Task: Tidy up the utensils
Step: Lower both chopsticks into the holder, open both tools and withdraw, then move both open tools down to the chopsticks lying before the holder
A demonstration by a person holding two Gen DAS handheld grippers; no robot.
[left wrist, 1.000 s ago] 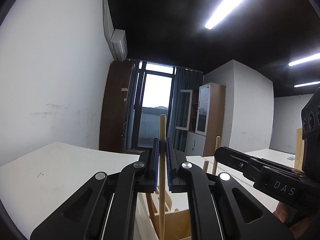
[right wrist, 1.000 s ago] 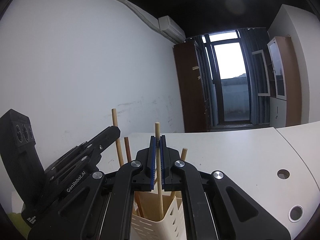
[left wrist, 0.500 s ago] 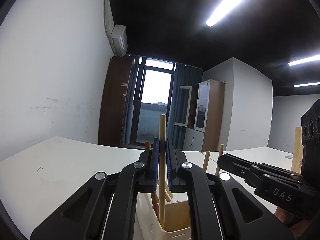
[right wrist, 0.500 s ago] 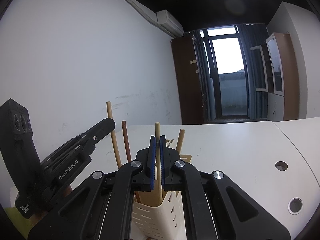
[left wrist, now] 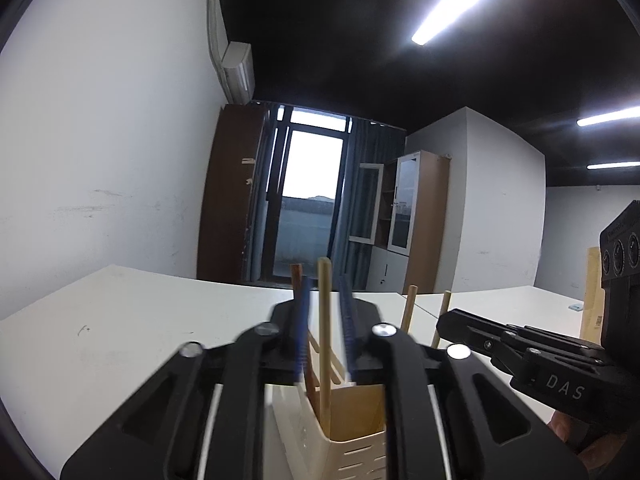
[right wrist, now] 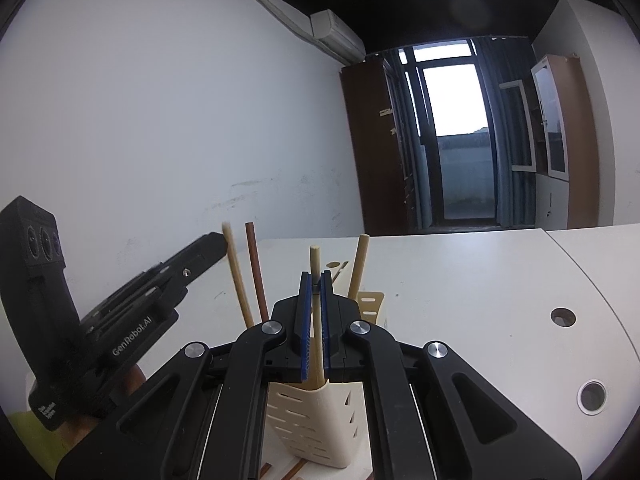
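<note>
Now the left gripper [left wrist: 324,312] fingers are opening around a chopstick [left wrist: 325,344]; right gripper [right wrist: 315,320] pinches another chopstick [right wrist: 315,280].

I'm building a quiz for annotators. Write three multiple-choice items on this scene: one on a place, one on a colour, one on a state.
1. Where does the lower end of the light stick in the right gripper go?
A. Onto a plate
B. Into the cream holder
C. Into a glass jar

2. What colour are the right gripper's pads?
A. Red
B. Green
C. Blue

3. How do the right gripper's jaws stand?
A. Shut on the light stick
B. Wide open, empty
C. Shut on a spoon

Answers:
1 B: the stick runs down into the holder's mouth.
2 C: blue strips line both jaws.
3 A: the pads press the stick from both sides.
</note>
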